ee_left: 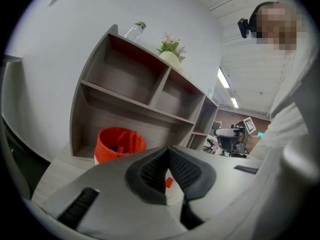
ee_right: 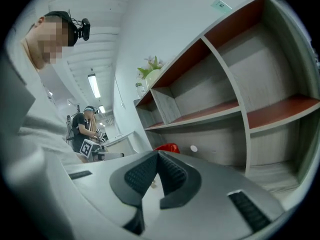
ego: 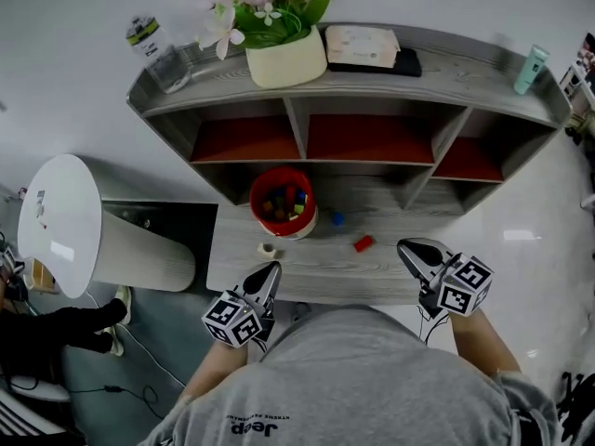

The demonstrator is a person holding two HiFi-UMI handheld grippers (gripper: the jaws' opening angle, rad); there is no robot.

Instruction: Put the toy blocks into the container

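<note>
A red bucket [ego: 282, 201] holding several coloured blocks stands on the grey desk [ego: 316, 272] under the shelves. A blue block [ego: 337, 218] and a red block [ego: 363, 243] lie on the desk to its right. My left gripper [ego: 271, 269] hovers at the desk's near edge, shut and empty. My right gripper [ego: 407, 247] hangs near the red block, its tips together with nothing held. In the left gripper view, the bucket [ee_left: 119, 143] is ahead on the left and the red block [ee_left: 169, 182] shows below the closed tips [ee_left: 167, 149]. The right gripper view shows closed tips [ee_right: 158, 154] and the bucket [ee_right: 167, 147] beyond.
A small pale ring [ego: 268, 249] lies on the desk near the left gripper. The shelf top carries a flower pot [ego: 284, 54], a bottle [ego: 153, 49], a tissue box [ego: 361, 45] and a green tube [ego: 531, 68]. A white round-topped stand [ego: 65, 221] is at the left.
</note>
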